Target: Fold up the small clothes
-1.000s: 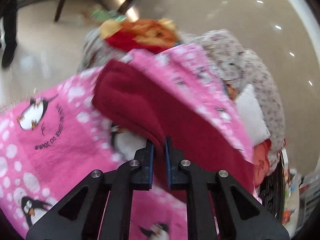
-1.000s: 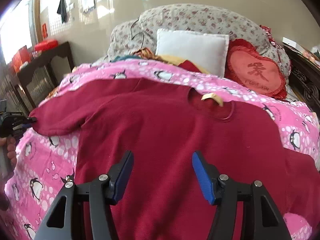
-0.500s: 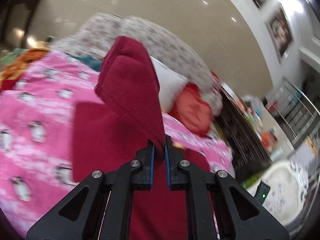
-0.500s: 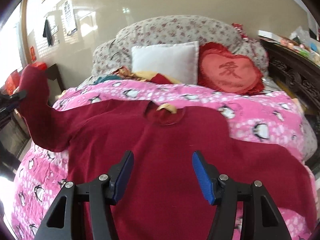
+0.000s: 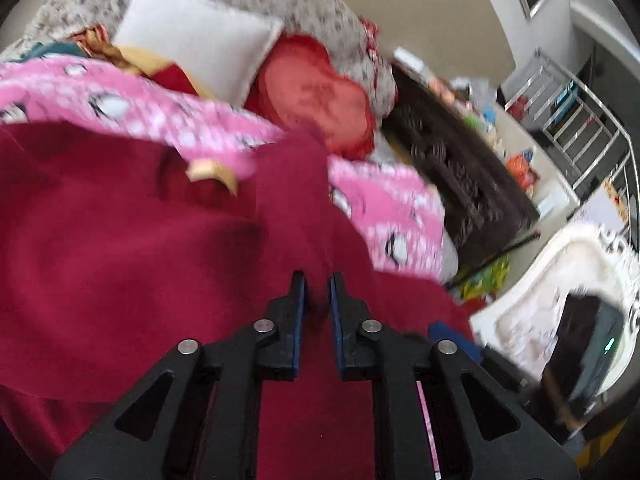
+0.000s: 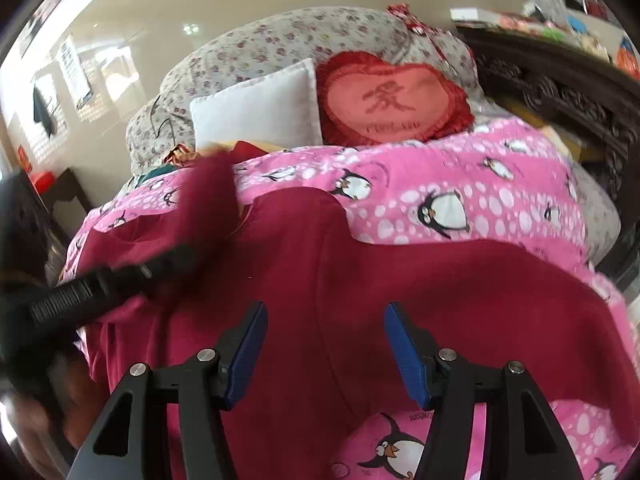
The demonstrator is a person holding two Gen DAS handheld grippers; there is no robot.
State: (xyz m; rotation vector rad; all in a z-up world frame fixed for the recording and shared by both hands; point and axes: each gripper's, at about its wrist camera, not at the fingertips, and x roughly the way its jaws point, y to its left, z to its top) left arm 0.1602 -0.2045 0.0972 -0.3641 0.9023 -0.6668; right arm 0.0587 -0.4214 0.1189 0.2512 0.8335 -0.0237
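My left claw (image 5: 317, 304) is pinched narrow on the sleeve (image 5: 296, 200) of the maroon sweater (image 6: 360, 300), carrying it over the sweater's body. My right claw (image 6: 324, 350) hangs wide and empty just above the sweater's lower body. The sweater lies flat on the pink penguin bedspread (image 6: 460, 184). I'd lay the sleeve straight across the chest, below the collar (image 5: 192, 176), then let go. Beyond the sweater: white pillow (image 6: 260, 116), red heart cushion (image 6: 392, 104).
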